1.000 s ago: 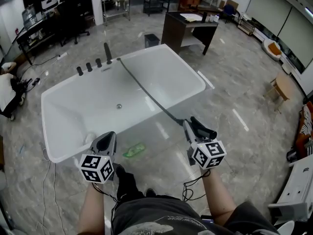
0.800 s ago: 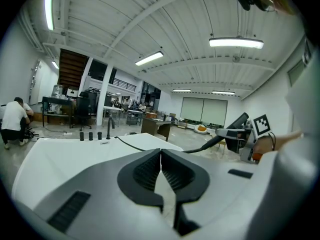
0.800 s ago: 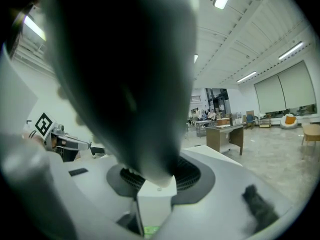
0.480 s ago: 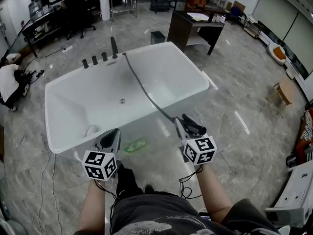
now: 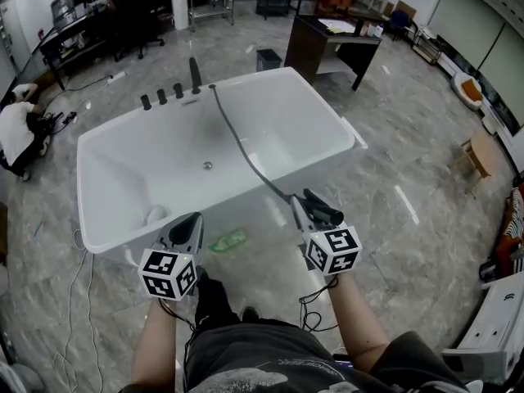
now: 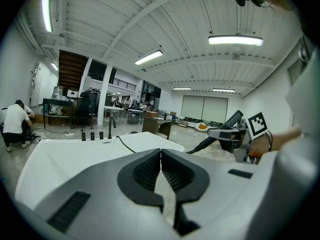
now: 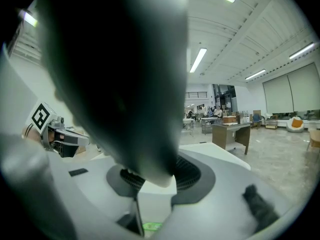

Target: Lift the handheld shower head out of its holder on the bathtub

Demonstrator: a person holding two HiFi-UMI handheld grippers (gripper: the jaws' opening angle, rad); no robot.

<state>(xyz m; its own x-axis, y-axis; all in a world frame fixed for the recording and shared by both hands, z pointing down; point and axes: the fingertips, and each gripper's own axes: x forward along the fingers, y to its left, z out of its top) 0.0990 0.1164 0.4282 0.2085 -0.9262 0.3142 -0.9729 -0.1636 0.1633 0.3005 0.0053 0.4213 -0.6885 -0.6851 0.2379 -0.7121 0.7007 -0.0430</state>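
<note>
We have the shower head [image 5: 326, 211] clamped in our right gripper [image 5: 307, 213], out past the bathtub [image 5: 295, 117] over the floor, left gripper [image 5: 187, 229] pressed together and empty; we hold firm and leave the hose [image 5: 235, 142] slack.

bathtub [image 5: 139, 178]: glossy, smooth white | floor [image 5: 409, 137]: polished grey stone tile | shower head [image 5: 322, 209]: matt black, possibly plastic | hose [image 5: 235, 140]: dark, matt

Right gripper view: shower head [image 7: 120, 74] fills the frame as a dark blur, masking most of what lies behind. Head view: person [image 5: 15, 133] cut by left edge; green item [image 5: 228, 241] too small to identify.
</note>
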